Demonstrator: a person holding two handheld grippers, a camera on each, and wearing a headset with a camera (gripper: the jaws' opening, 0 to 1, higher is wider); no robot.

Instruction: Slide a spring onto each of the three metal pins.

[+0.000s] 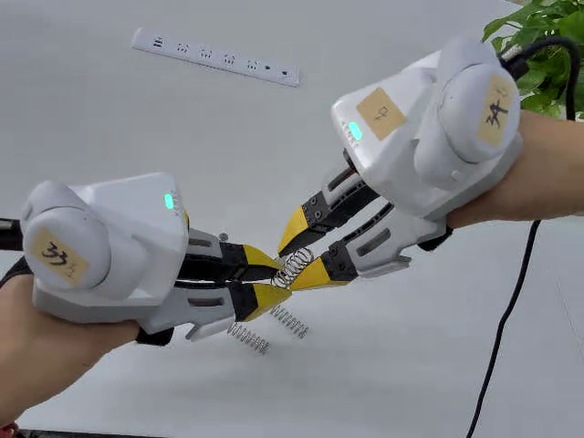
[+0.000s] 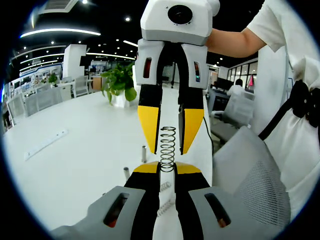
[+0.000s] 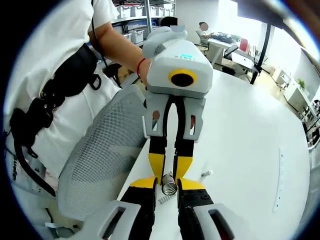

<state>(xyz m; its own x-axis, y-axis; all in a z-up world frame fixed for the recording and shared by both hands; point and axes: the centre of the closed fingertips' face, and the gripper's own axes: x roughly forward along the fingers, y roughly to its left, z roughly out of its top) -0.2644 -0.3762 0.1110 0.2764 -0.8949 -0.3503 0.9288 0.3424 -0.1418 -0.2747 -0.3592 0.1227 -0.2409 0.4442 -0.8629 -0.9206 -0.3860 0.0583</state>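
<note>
A coil spring point(image 1: 294, 266) hangs between the two grippers' tips above the white table point(image 1: 182, 128). My right gripper point(image 1: 301, 259) comes in from the upper right and is shut on the spring point(image 3: 169, 184). From the lower left, my left gripper point(image 1: 281, 279) meets it tip to tip. Its jaws are shut on a thin metal pin at the spring's point(image 2: 167, 145) lower end, and the coils hide most of the pin. Two short metal pins point(image 2: 144, 153) point(image 2: 126, 173) stand on the table beyond the left gripper point(image 2: 167, 168). Two loose springs point(image 1: 248, 338) point(image 1: 289, 320) lie under the tips.
A white power strip point(image 1: 216, 57) lies at the far side of the table. A green plant point(image 1: 538, 32) stands at the top right, and a black cable point(image 1: 511, 310) trails down the right side. A grey mesh chair point(image 3: 100, 150) and the person's body are close to the table edge.
</note>
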